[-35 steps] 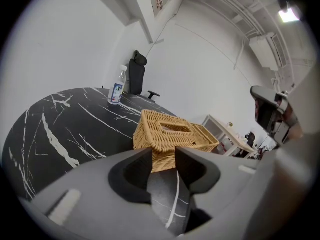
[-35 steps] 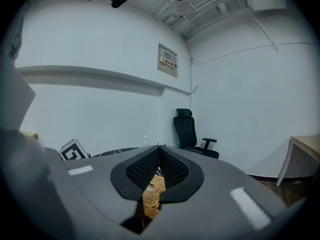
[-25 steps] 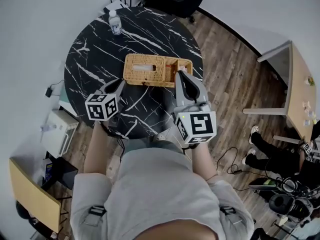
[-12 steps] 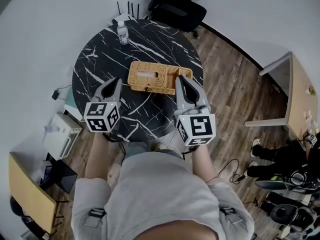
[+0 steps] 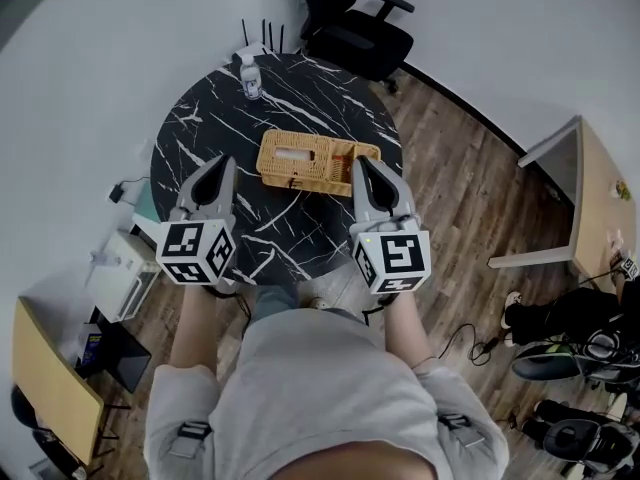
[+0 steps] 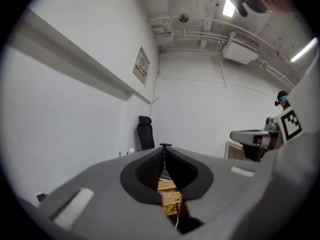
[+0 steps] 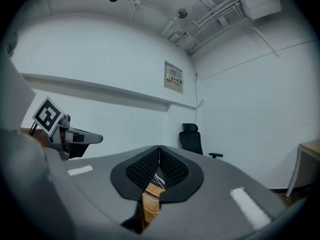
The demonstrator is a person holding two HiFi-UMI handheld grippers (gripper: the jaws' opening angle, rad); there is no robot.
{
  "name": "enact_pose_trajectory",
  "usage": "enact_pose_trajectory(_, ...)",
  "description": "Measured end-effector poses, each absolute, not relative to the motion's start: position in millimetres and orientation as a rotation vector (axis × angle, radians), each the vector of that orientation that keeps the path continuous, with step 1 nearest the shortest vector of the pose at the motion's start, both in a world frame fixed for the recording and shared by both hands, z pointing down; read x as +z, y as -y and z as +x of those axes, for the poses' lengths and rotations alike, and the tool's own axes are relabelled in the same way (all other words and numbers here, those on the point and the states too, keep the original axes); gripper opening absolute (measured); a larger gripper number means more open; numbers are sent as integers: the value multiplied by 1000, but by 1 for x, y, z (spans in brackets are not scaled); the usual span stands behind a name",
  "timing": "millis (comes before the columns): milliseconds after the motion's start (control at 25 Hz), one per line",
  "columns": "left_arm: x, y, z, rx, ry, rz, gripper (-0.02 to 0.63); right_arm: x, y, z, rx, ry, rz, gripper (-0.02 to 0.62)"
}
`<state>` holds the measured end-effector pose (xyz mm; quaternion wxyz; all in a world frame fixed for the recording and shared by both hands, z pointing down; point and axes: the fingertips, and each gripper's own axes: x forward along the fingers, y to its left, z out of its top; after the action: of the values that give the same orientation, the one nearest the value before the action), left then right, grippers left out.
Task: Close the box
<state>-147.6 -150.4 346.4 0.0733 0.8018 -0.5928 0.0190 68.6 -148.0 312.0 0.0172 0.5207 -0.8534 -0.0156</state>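
Observation:
A woven wicker box (image 5: 305, 158) with a slot in its top lies near the middle of the round black marble table (image 5: 200, 138); its top looks flat. My left gripper (image 5: 222, 160) hangs high above the table, left of the box, with its jaws shut on nothing. The right gripper (image 5: 362, 161) is at the same height over the box's right end, also shut and empty. In the left gripper view the shut left gripper (image 6: 164, 146) shows only a sliver of the box (image 6: 170, 200) below it. The right gripper (image 7: 159, 147) likewise shows a strip of the box (image 7: 150, 199).
A water bottle (image 5: 250, 73) stands at the table's far edge. A black office chair (image 5: 360, 38) is behind the table, a wooden desk (image 5: 590, 198) at the right, and a white device (image 5: 120, 263) on the wood floor at the left.
The left gripper's jaws have gone from open to shut, and it has risen well above the table and levelled out. The right gripper has risen slightly. The box has not moved.

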Motion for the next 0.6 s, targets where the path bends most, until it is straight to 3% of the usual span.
enact_pose_trajectory(600,282,98,-144,-148,1923,2448,61,289,115,91,-119,2676,1656,5)
